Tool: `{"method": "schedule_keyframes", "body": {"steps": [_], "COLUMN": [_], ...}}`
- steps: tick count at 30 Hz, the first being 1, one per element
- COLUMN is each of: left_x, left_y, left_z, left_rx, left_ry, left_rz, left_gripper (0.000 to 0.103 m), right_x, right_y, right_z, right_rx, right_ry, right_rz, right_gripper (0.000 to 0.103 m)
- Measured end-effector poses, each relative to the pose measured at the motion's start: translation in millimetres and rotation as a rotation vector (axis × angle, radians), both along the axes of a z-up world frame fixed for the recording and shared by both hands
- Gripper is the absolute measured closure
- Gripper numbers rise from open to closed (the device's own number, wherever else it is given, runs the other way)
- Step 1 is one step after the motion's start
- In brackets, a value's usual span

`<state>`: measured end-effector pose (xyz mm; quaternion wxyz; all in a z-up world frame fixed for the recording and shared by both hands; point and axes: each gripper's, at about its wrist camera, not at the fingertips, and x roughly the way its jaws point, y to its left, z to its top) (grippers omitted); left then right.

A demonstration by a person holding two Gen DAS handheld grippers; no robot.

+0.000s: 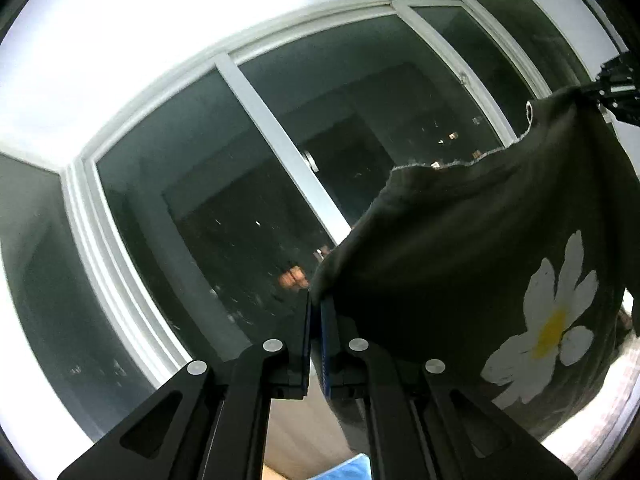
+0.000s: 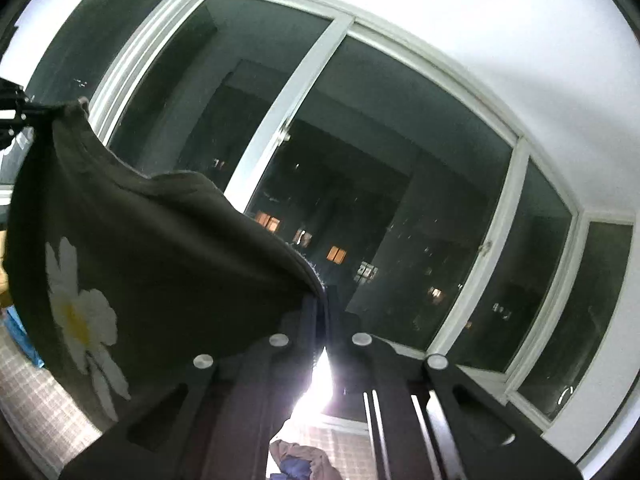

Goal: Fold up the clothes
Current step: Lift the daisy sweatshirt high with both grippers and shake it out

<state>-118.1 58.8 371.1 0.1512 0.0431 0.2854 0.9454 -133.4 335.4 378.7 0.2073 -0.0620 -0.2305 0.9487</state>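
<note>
Left gripper (image 1: 316, 312) clamped on dark daisy-print garment (image 1: 480, 240) corner, right gripper (image 2: 320, 300) pinching opposite corner; cloth sags between them, held high. Risk: thin edge bite slips, corner drops, garment bunches

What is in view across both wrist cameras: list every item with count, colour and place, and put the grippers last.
dark garment: one, dark olive-brown with a white and yellow daisy print, hanging stretched between the two grippers.
window: one wide run of panes, white frames, dark glass with lit windows outside, straight ahead.
wall: white, above and around the window.
blue cloth: one, light blue, low at the bottom edge of the left wrist view.
heap of clothes: one, brown and blue, low between the right gripper's fingers.
tiled surface: pale checked, lower left of the right wrist view.
left gripper: black, shut on the garment's edge.
right gripper: black, shut on the garment's other edge.
</note>
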Motion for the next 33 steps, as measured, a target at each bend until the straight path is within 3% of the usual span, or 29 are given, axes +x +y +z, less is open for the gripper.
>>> {"method": "schedule_keyframes", "body": {"steps": [4,8,13,17,21,28,33], "left_x": [17.9,-22.4,-104.2,-190.7,-270.3,-360.0,-402.3], "left_y": [-3.7,9.8,26.1,45.1,71.0,110.3,134.4], "left_z": [10.5,-10.1,-58.0,-123.5,-211.7,-381.2,-462.4], "left_rx": [-0.033,-0.067,-0.121,-0.169,-0.238,-0.351,-0.381], "left_ry": [0.005,-0.072,-0.230,-0.348,-0.457,-0.678,-0.763], "left_rz": [0.031,0.063,0.103,0.158,0.204,0.247,0.280], "left_gripper": [0.099,0.099,0.099,0.099,0.099,0.099,0.100], "right_x": [-9.3,-50.3,-143.7,-227.7,-309.9,-423.0,-472.0], "right_y": [-5.0,-4.0,14.3,32.4,44.3,67.9,86.0], "right_z": [3.0,-12.0,-63.4,-131.1,-220.6,-412.8,-493.7], "right_rx": [-0.001,-0.020,-0.028,-0.002,0.033,0.003,0.003], "right_ry": [0.008,-0.061,-0.207,-0.313,-0.431,-0.690,-0.777], "right_rz": [0.013,0.024,0.007,-0.041,-0.090,-0.113,-0.147], "right_gripper": [0.100,0.100,0.100,0.100,0.100,0.100,0.100]}}
